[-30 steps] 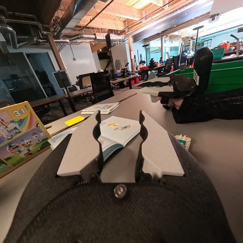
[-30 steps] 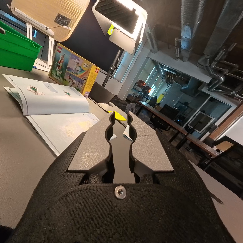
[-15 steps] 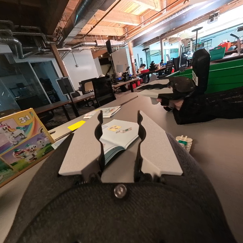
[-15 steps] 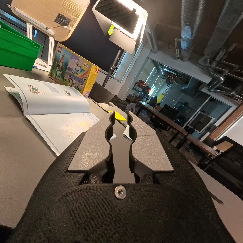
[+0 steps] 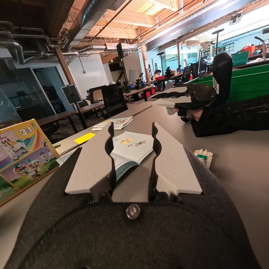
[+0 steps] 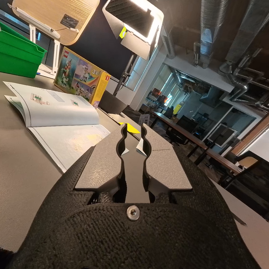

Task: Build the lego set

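Observation:
A small white lego build (image 5: 204, 158) with a green piece on top sits on the grey table (image 5: 232, 160), just right of my left gripper (image 5: 132, 125). That gripper is open and empty, low over the table, facing the open instruction booklet (image 5: 131, 147). My right gripper (image 6: 133, 126) is open with a narrow gap and empty; it also shows in the left wrist view (image 5: 154, 99), held by a hand in a black sleeve, resting on the table farther back. The booklet also shows in the right wrist view (image 6: 58, 116), to that gripper's left.
The yellow lego box (image 5: 21, 154) stands at the left, also in the right wrist view (image 6: 81, 78). A green bin (image 5: 247, 85) is at the back right. More booklets (image 5: 116, 123) and a yellow note (image 5: 84, 138) lie near the far edge. A lamp (image 6: 131, 24) stands behind. Left tips to right tips: about 20 cm.
My left gripper has shifted slightly to the left, so the lego box shows more and the white build sits a little further right. The right gripper has not moved.

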The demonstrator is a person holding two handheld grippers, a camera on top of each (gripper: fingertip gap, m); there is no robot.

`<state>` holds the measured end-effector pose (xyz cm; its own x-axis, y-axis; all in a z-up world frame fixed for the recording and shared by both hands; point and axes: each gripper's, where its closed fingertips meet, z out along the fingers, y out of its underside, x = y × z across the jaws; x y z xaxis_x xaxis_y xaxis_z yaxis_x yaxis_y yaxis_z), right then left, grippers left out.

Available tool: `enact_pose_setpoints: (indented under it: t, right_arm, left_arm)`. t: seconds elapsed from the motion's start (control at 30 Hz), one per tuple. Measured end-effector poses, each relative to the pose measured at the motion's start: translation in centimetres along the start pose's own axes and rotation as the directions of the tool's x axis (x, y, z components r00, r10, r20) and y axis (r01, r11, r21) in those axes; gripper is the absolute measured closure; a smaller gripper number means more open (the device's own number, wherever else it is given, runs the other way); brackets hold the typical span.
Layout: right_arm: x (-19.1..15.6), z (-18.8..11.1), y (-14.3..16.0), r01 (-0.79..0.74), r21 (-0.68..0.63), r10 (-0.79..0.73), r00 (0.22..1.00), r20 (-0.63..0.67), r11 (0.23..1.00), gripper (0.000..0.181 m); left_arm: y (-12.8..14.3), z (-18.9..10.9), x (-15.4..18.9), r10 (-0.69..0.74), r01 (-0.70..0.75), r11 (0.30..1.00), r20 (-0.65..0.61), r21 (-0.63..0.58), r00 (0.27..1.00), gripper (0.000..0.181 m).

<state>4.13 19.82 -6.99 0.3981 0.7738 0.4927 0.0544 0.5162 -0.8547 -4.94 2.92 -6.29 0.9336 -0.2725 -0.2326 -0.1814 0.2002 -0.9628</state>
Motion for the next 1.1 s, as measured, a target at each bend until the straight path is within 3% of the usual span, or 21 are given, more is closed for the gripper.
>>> enact_pose_setpoints:
  t: [0.73,0.97,1.1]
  right_arm:
    - [0.0,0.1,0.0,0.001,0.001,-0.001,1.000,-0.004,1.000,0.164]
    - [0.1,0.8,-0.2,-0.029,0.024,0.029,1.000,-0.005,0.999,0.165]
    - [-0.5,1.6,-0.5,-0.008,0.049,0.007,1.000,0.025,0.999,0.165]
  left_arm:
    - [0.3,0.2,-0.2,0.030,-0.030,0.999,0.004,-0.014,1.000,0.131]
    - [0.7,1.5,-2.7,-0.074,0.074,0.997,0.149,0.009,0.986,0.130]
    - [-0.6,3.0,-3.6,0.063,-0.069,0.997,0.246,0.018,0.967,0.129]
